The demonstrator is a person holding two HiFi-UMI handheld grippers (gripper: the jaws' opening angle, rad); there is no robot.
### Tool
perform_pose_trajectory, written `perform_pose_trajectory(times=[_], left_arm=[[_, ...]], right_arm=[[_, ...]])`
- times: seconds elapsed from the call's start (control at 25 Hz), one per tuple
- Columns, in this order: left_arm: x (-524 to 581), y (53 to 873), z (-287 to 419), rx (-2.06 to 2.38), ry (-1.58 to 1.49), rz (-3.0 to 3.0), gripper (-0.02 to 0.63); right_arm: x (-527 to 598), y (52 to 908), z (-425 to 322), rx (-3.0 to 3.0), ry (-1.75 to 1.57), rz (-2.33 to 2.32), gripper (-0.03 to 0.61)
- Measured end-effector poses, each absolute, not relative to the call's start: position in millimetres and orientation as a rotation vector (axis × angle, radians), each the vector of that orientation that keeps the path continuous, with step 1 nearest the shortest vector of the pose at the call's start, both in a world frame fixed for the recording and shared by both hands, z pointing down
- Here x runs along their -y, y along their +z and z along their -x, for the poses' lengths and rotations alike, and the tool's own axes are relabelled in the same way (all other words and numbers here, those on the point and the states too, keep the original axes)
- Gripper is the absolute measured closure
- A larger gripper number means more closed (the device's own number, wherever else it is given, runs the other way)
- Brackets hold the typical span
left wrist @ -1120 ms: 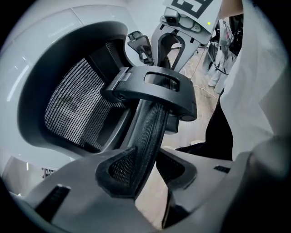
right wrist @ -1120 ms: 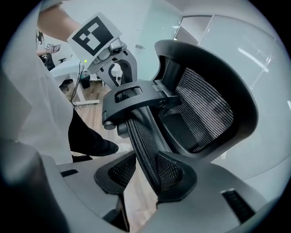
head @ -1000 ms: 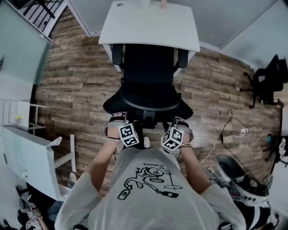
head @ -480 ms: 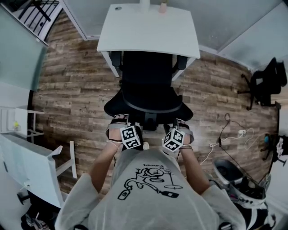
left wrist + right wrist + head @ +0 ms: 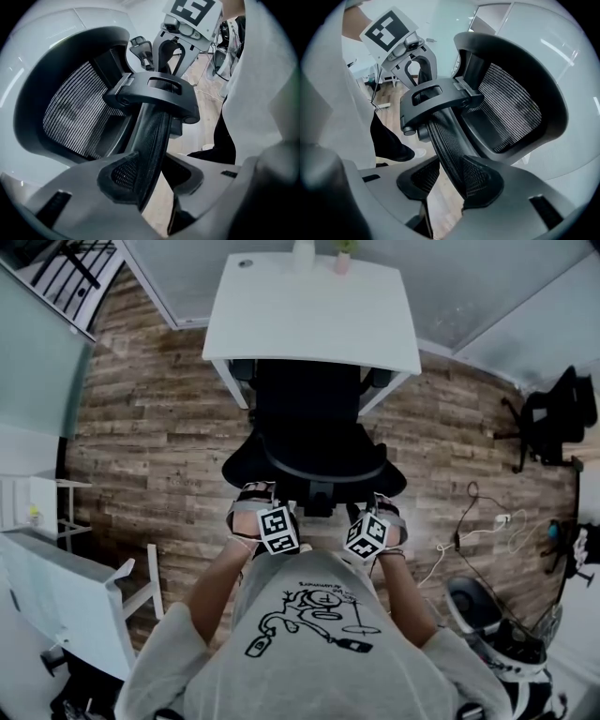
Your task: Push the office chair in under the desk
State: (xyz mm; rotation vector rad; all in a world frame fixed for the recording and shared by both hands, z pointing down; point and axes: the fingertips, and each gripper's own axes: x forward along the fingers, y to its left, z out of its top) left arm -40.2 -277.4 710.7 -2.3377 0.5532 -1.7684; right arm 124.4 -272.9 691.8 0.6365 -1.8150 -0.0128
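Office chair [image 5: 309, 427]: our left gripper [image 5: 154, 180] and right gripper [image 5: 450, 185] are straddling its curved black mesh headrest [image 5: 150, 136], jaws just opening.

Even, bright light; strong fisheye bending (all 3 views).

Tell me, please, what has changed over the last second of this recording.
The black mesh office chair has rolled further under the white desk, so its armrests are now mostly beneath the top. The left gripper and right gripper followed it forward. Their jaws have just been opening slightly, with the curved mesh headrest between them. Both still straddle that headrest, and the desk stayed put.
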Motion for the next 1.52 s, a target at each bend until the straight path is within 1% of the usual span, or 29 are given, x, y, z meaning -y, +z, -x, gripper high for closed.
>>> perform_pose_trajectory(times=[1.52], left_arm=[[394, 703, 63, -0.495, -1.742, 2.323, 0.462]], right_arm=[[382, 689, -99, 1.809, 0.005, -0.67, 0.41]])
